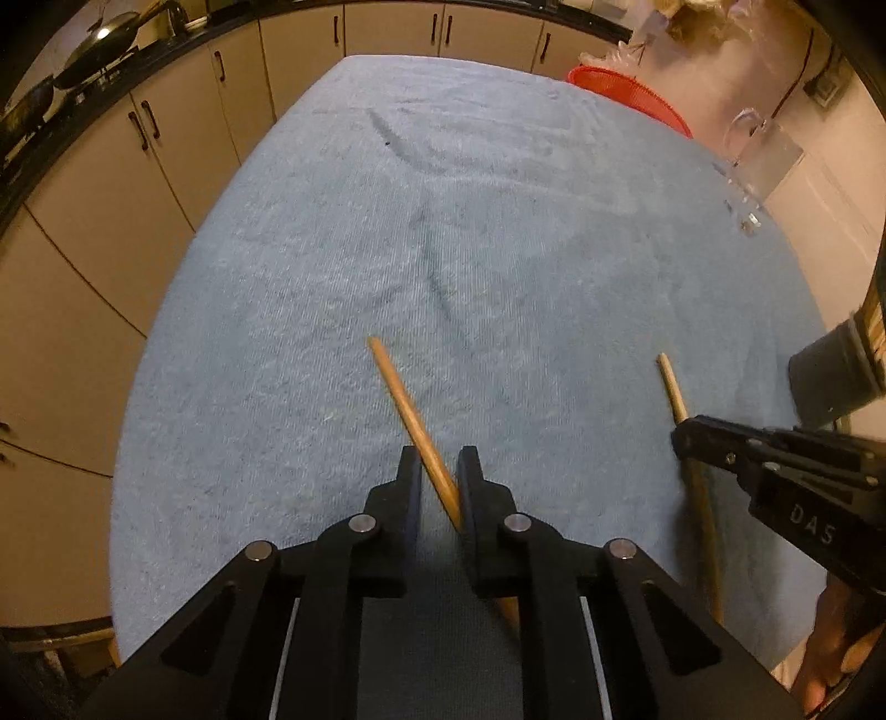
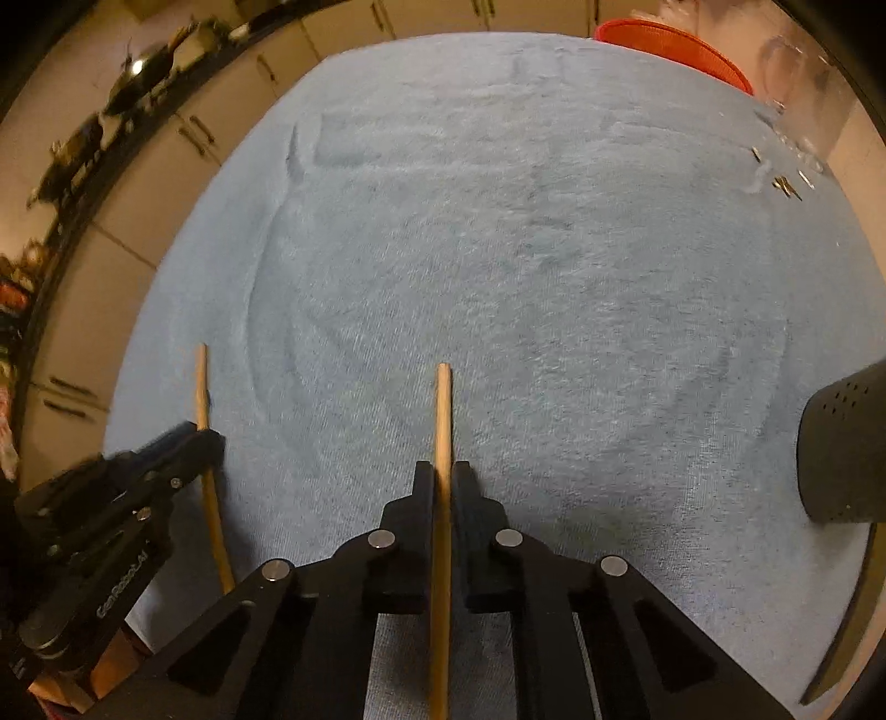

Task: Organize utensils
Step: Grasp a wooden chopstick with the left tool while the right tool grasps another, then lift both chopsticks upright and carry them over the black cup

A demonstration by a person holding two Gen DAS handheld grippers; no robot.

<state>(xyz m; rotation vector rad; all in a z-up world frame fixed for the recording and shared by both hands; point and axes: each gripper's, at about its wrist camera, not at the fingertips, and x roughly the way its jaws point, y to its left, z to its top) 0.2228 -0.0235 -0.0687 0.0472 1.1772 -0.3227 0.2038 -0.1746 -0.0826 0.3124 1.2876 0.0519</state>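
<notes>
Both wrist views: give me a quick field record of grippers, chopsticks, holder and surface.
left gripper: jaws around left chopstick, which lies slanted between them
right gripper: jaws shut on right chopstick, straight
holder: dark perforated cylinder, at right edge
surface: blue towel
far edge: red basket

A home kitchen: cream cabinets (image 1: 183,138) under a dark counter (image 1: 83,88) holding pans (image 1: 105,39).

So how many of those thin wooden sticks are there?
2. One thin wooden stick sits slanted between the left tongs; the other stick is clamped straight in the right tongs. More may be hidden.
</notes>
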